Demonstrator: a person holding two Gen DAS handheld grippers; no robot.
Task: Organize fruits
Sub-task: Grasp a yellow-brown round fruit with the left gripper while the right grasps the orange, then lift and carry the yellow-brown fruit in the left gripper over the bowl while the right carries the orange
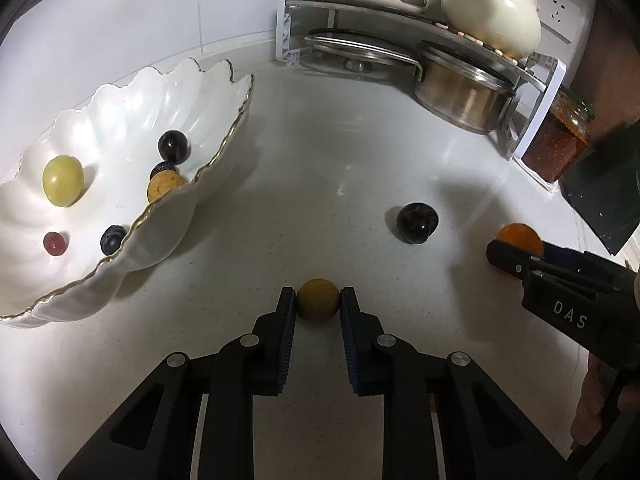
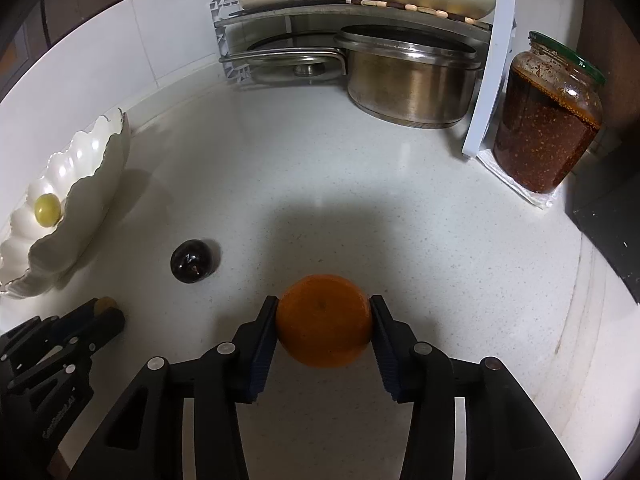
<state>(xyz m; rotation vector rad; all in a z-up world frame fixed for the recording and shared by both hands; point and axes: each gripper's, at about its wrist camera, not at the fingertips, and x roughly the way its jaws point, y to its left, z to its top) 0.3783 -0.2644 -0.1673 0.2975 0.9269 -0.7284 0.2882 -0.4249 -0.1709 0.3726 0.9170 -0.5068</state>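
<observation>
Nearest the left wrist camera, the left gripper (image 1: 318, 300) is clamped on a small brownish-yellow fruit (image 1: 318, 300), both pads pressed to its sides on the white counter (image 1: 320, 160). Seen from the right wrist, that fruit is almost wholly hidden behind the gripper's fingers. The right gripper (image 2: 324, 310) is clamped on an orange (image 2: 325, 320) low over the counter; from the left wrist only the top of the orange shows behind a finger. A dark plum (image 1: 417, 224) lies free between the two grippers, near both. The scalloped white bowl (image 1: 224, 140) stands to the left, its near end cut off by the frame; it holds a green grape (image 1: 63, 180), a dark fruit, two blueberries, a small red fruit and a yellow one half hidden by the rim. Behind stand a steel pot (image 2: 408, 80) under a rack (image 2: 280, 14) and a jar (image 2: 548, 120) of red paste
</observation>
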